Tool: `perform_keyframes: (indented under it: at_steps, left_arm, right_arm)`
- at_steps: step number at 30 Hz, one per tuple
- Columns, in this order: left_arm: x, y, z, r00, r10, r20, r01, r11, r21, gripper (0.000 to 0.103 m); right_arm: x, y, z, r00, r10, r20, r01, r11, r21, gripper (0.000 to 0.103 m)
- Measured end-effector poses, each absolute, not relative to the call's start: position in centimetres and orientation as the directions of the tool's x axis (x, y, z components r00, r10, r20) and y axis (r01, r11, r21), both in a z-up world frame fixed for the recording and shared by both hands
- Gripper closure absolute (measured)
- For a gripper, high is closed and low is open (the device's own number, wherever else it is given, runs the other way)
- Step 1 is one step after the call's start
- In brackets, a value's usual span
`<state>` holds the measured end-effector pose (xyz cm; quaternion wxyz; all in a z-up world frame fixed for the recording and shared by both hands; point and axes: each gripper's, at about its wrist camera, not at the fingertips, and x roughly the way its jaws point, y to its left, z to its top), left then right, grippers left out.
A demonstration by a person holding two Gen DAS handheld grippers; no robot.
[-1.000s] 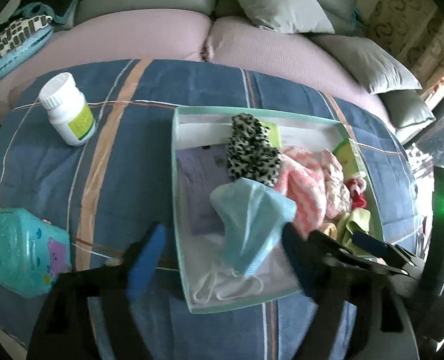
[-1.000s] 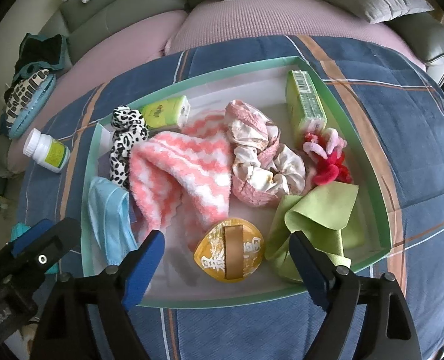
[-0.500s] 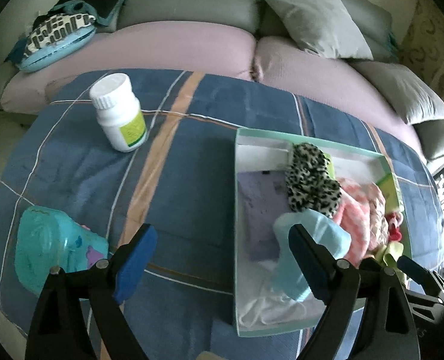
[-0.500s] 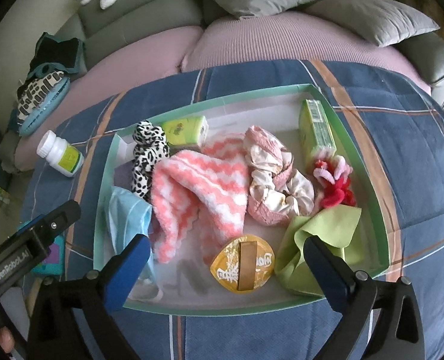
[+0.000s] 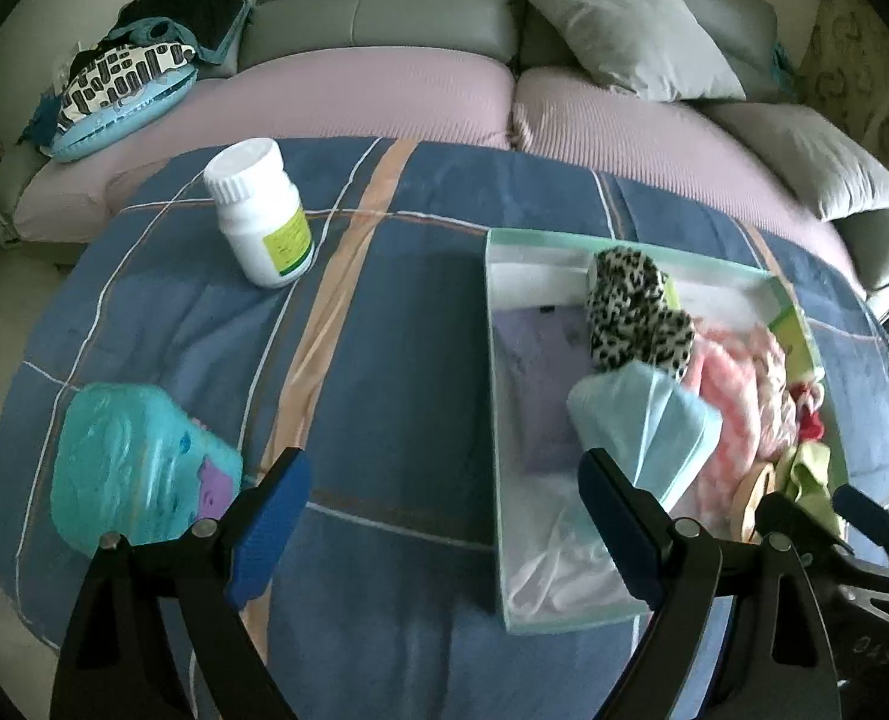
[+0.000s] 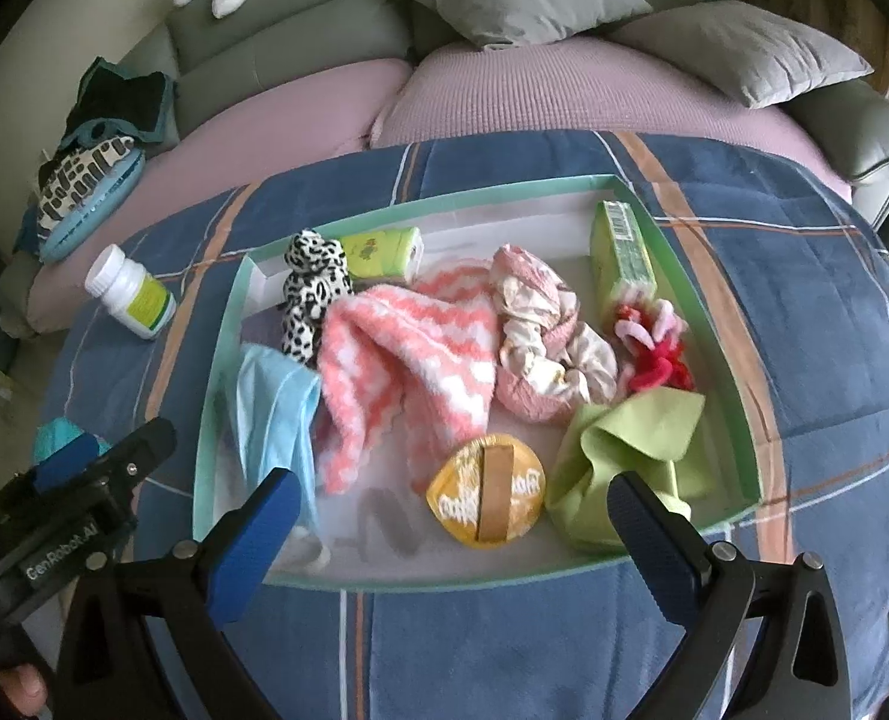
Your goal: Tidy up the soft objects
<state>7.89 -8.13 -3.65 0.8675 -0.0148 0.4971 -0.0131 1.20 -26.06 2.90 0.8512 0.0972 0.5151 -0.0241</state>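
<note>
Across the middle of the right wrist view, the shallow green-rimmed box [image 6: 708,324] gathers nearly all the soft things, which suits a task of collecting them in one place. At its centre lies the pink-and-white fluffy cloth [image 6: 408,360], spread loosely; the leopard-print scrunchie [image 6: 312,288] sits just upper left of it and the pale blue face mask [image 6: 273,414] droops at the box's left wall, its white loops trailing to the lower edge. To the right are a bunched pink scrunchie [image 6: 540,348], a red-and-pink hair tie [image 6: 654,348] and a crumpled green cloth [image 6: 630,450] at the lower right corner. Firmer items share the box: two green packets [image 6: 621,252] along the upper edge and a round yellow puff [image 6: 486,492] low in the middle.

The right hand-held gripper [image 6: 444,528] hangs over the box's near edge, jaws spread wide with nothing between them, probably free to choose the next piece. The left hand-held gripper [image 5: 438,516] is likewise agape and empty, poised over the plaid cover between the box and a teal container [image 5: 126,474] at lower left. A white pill bottle [image 5: 261,216] stands upright in the upper left, well apart from the box; being hard, it likely belongs outside. Behind everything runs a sofa [image 5: 384,18] with grey cushions.
</note>
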Motion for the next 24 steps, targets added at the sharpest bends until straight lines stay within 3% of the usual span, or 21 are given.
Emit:
perform_keyframes:
  at_steps: [15,24]
  left_arm:
    - [3.0,-7.9,-4.3,0.495,0.061,-0.867,0.009,0.997,0.075,0.012]
    - [1.9,-7.0,-4.4,0.480,0.057,-0.875,-0.003,0.998,0.063,0.012]
  right_arm:
    - [-3.5,-27.0,1.2,0.438,0.038,-0.898,0.200,0.970,0.138,0.000]
    - [-4.5,-27.2,0.2,0.417,0.045,-0.908,0.201,0.969,0.141,0.000]
